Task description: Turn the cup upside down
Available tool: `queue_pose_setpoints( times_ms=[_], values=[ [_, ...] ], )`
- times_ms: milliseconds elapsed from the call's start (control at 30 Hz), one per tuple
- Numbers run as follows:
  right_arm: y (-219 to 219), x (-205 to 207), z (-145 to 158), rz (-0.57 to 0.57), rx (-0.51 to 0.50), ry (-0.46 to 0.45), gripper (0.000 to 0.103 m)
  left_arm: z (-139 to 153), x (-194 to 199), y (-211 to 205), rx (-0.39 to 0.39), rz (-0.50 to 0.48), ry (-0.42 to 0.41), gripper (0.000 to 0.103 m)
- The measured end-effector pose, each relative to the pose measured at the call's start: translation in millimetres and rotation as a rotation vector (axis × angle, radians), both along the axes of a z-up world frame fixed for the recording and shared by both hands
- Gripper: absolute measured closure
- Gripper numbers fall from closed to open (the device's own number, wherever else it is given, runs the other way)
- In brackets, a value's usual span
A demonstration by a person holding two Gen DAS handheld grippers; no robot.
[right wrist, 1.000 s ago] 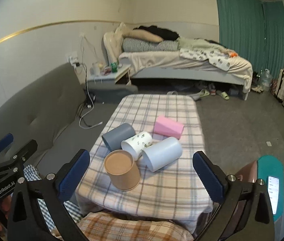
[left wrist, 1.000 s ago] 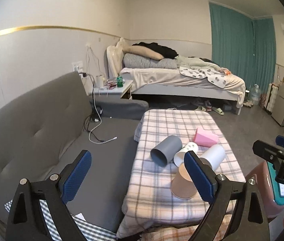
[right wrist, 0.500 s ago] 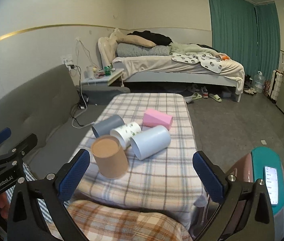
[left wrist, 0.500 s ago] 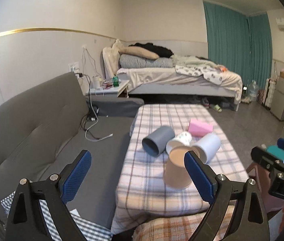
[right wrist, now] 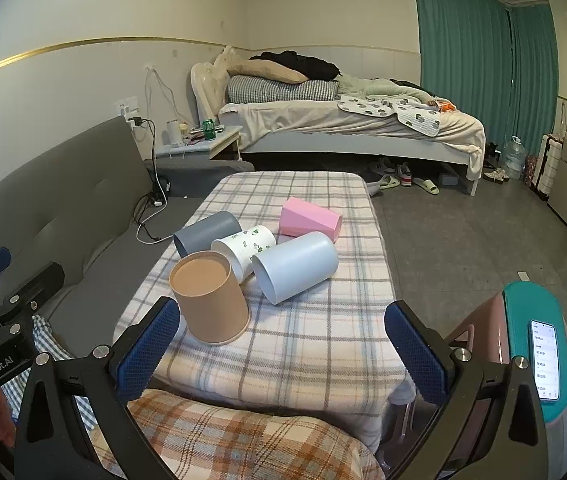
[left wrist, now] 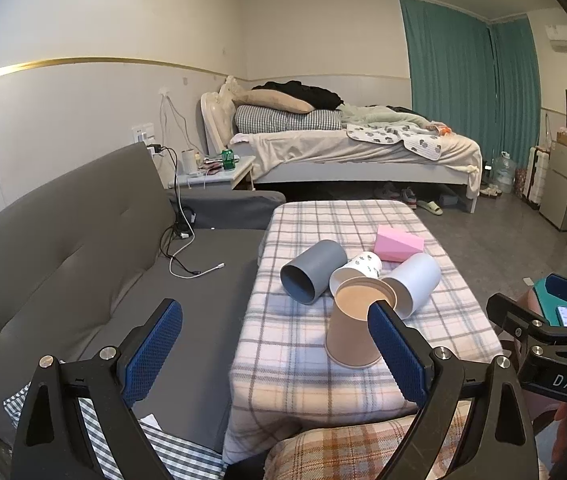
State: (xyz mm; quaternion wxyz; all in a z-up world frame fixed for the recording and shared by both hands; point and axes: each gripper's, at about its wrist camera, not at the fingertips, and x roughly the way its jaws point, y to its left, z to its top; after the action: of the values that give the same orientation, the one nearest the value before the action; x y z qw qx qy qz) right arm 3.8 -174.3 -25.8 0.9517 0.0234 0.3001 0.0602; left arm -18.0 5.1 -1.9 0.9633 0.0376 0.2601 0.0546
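A tan cup point(left wrist: 353, 332) point(right wrist: 211, 300) stands upside down on the plaid-covered table point(left wrist: 315, 364) point(right wrist: 323, 344), near its front. Behind it lie a grey cup point(left wrist: 311, 270) point(right wrist: 207, 236), a white patterned cup point(left wrist: 357, 268) point(right wrist: 245, 248), a pale blue cup point(left wrist: 413, 284) point(right wrist: 295, 266) and a pink cup point(left wrist: 397, 242) point(right wrist: 309, 220), all on their sides. My left gripper point(left wrist: 275, 348) is open and empty, held in front of the table. My right gripper point(right wrist: 283, 348) is open and empty, also short of the table's front edge.
A grey sofa point(left wrist: 63, 260) runs along the left of the table, with a charging cable point(left wrist: 187, 264) on its seat. A teal stool with a phone point(right wrist: 539, 344) stands at the right. A bed point(right wrist: 343, 124) is at the back of the room.
Both grippers have drawn back and risen a little, so the cups sit lower and nearer in view. All the cups stay where they were. Both grippers stay open.
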Motion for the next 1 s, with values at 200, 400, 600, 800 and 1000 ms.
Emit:
queue_pose_setpoints(
  times_ms=[200,400,600,800,1000],
  values=[
    [-1.7,-0.8,0.1,-0.001,0.013,0.006,0.000,0.3,-0.9,-2.0,-0.011,-0.006,0.006,0.006],
    [-1.8,0.6,1.2,-0.001,0.009,0.008,0.000,-0.3,-1.2,-2.3,-0.017,-0.012,0.006,0.006],
    [-1.4,0.7,1.0,-0.002,0.009,0.009,0.000,-1.4,-1.2,-2.1,-0.017,-0.011,0.007,0.006],
    [-2.0,0.3,0.2,0.001,0.007,0.011,0.000,-3.2,-0.4,-2.9,-0.018,-0.008,0.010,0.006],
    [-2.8,-0.6,-1.6,0.003,0.006,0.016,0.000,-5.5,-1.0,-2.9,-0.017,-0.004,0.010,0.006]
  ],
)
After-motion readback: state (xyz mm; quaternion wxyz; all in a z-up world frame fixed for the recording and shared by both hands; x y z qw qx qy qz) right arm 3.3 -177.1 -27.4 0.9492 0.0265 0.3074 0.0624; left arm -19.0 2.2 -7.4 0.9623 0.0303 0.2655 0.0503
